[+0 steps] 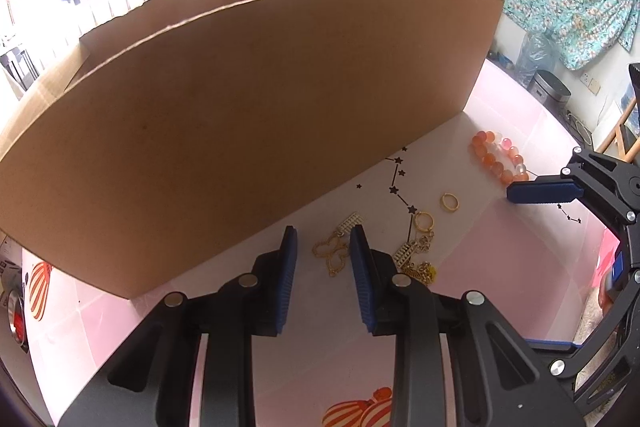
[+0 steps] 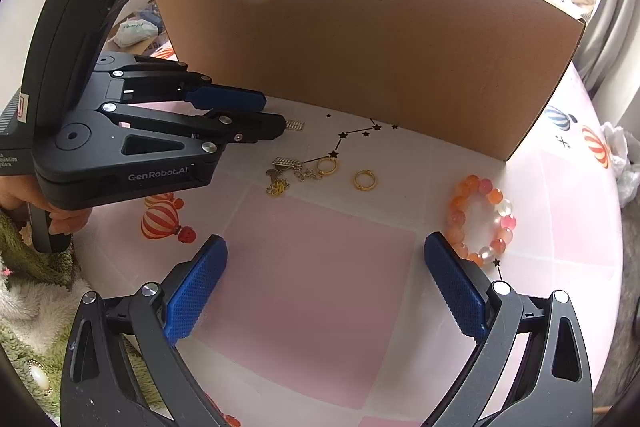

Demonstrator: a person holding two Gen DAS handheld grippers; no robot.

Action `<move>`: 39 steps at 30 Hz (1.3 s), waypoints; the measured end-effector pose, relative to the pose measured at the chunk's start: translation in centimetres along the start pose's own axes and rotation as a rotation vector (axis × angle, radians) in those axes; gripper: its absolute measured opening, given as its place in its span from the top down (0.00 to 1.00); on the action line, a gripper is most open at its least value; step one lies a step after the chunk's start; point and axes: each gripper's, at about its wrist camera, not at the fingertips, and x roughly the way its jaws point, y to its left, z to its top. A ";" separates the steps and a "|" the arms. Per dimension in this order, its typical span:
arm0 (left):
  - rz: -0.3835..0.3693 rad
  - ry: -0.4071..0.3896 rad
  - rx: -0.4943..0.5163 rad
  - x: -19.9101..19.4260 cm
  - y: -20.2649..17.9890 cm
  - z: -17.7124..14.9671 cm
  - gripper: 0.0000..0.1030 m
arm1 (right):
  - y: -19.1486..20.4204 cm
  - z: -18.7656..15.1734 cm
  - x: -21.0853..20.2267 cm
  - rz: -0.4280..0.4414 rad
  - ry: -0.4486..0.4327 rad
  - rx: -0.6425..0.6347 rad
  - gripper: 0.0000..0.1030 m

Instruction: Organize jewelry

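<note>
**Jaw state.** My left gripper has its jaws drawn narrow but not clamped. The gap between the blue pads is bare, and they grip nothing. My right gripper has its jaws spread fully wide, also with nothing between them.

**Location of items.** The jewelry lies on the pink balloon-print worktop, along the foot of the tall brown cardboard box.
- A fine gold chain with openwork charms lies at my left jaw tips.
- A second tangled gold chain with a ladder-shaped charm is just beside it.
- A gold hoop and a plain gold ring lie further toward the right edge.
- An orange-and-pink bead bracelet lies just beside my right jaw.

**Handling, as judged.**
- The chains look very light, limp and thin. They are liable to slip through the pads or drag a neighbour along. I would pinch one at a bunched section or on a flat charm, low against the worktop.
- The ring and hoop are rigid and small, and they may skid. I would grip them across the band.
- The bracelet is bulkier and flexible. I would close across one side of the loop.

**View comparison.**
- The left wrist view shows the chain at my left jaw tips. In the right wrist view my left gripper hides it.
- The right wrist view shows the bracelet's whole loop and the person's hand on the left handle.
- Neither view shows the box floor.
</note>
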 end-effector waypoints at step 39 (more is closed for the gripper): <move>0.042 -0.037 -0.100 -2.1 2.9 -2.8 0.85 | -1.6 5.6 -1.6 0.080 -0.103 0.103 0.54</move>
